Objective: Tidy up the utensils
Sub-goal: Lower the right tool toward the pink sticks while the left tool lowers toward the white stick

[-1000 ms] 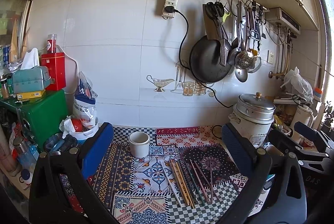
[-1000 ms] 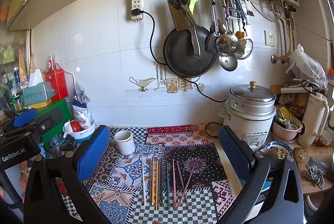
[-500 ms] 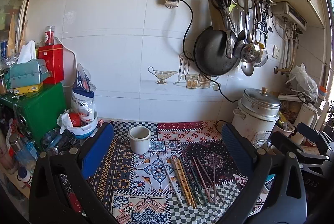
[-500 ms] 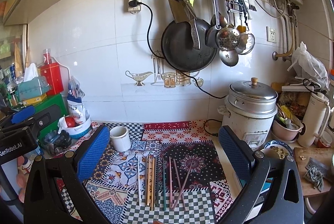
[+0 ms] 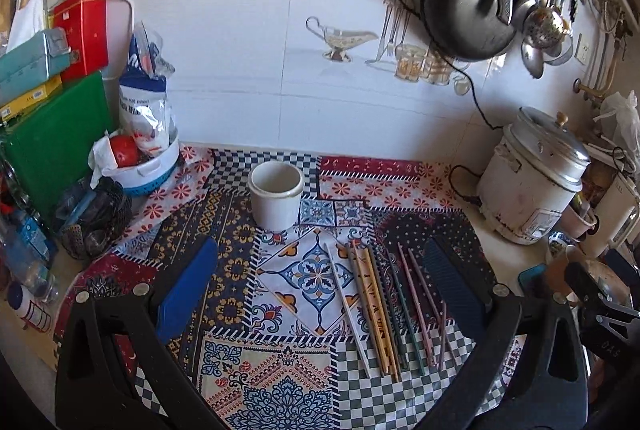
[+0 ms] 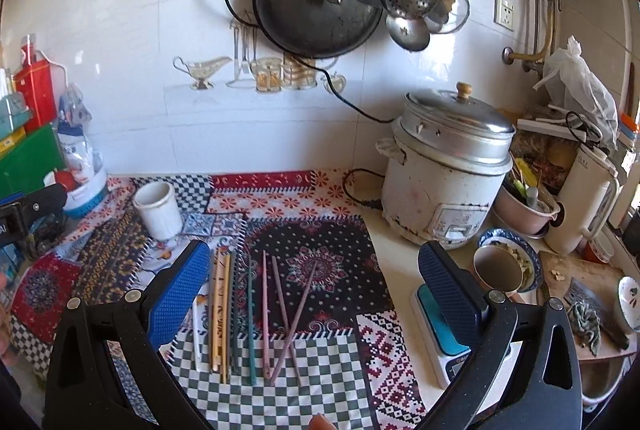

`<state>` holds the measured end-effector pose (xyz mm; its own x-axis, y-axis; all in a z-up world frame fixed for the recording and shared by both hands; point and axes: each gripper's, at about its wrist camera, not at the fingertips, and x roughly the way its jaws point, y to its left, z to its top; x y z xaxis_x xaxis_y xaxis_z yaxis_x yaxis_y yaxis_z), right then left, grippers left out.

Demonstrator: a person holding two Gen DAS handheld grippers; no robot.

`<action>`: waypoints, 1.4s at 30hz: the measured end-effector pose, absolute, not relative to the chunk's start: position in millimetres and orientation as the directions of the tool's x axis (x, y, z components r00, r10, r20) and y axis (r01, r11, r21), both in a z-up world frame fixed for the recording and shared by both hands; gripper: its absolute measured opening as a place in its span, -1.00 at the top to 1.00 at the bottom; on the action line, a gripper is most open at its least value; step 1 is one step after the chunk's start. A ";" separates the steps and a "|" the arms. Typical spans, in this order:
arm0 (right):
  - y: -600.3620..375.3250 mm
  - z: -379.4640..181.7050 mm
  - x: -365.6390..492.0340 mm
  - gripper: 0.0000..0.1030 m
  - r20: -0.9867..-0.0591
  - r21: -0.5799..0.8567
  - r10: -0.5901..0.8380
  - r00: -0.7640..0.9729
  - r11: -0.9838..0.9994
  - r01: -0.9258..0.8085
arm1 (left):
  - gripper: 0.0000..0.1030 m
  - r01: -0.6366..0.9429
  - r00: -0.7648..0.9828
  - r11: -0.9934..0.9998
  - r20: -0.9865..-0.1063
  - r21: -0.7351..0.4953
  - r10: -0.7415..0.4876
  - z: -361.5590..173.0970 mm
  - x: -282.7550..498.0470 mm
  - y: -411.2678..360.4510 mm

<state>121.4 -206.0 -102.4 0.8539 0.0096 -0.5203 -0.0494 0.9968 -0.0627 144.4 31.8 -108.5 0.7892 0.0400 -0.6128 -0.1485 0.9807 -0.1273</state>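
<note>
A: Where do the chopsticks [image 6: 248,314] lie?

B: Loose on the patterned cloth [image 6: 320,262] over the desk, in a rough row, long axes running from the near edge toward the wall. Two pink ones at the row's right cross each other. The white cup [image 6: 157,209] stands upright beyond their far tips, to the left.

A: And relative to the jaws?

B: Both pairs stand spread wide, holding nothing. The right gripper [image 6: 314,282] frames most of the row between its blue pads [image 6: 178,294], so it appears nearer; the sticks lie ahead and below. The left gripper [image 5: 320,290] has the row [image 5: 380,310] toward its right pad and the cup [image 5: 276,195] straight ahead.

A: What does one view add?

B: The left view looks into the cup's mouth; no sticks show in it. The right view shows the scale [image 6: 444,334] beside the cloth.
</note>
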 end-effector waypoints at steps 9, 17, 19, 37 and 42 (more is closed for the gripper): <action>-227.6 -172.8 168.8 -1.00 -0.700 -0.132 -0.107 0.706 0.991 0.020 | -1.00 -0.175 0.651 0.982 -0.756 -0.063 0.068 -187.4 202.6 32.7; -246.3 -229.0 208.1 -0.87 -0.838 -0.083 -0.091 0.537 0.996 0.040 | -1.00 -0.129 0.535 0.990 -0.845 -0.052 0.025 -241.3 235.5 25.9; -250.3 -238.0 215.2 -0.83 -0.859 -0.061 -0.078 0.506 0.997 0.050 | -1.00 -0.102 0.503 0.993 -0.864 -0.054 0.005 -252.4 243.9 19.4; -228.8 -273.2 270.0 0.04 -0.916 0.151 0.162 0.366 0.987 -0.059 | -0.40 -0.018 0.346 0.997 -0.937 -0.070 -0.059 -301.7 279.6 -7.6; -216.9 -279.9 282.0 0.29 -0.926 0.158 0.178 0.334 0.984 -0.086 | 0.00 -0.024 0.309 0.998 -0.950 -0.065 -0.054 -311.5 288.5 -9.2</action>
<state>282.0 -216.9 -279.9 0.3339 0.1779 -0.9257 -0.0859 0.9837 0.1580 288.5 -9.2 -311.5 0.3086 -0.0545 -0.9496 -0.0240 0.9976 -0.0650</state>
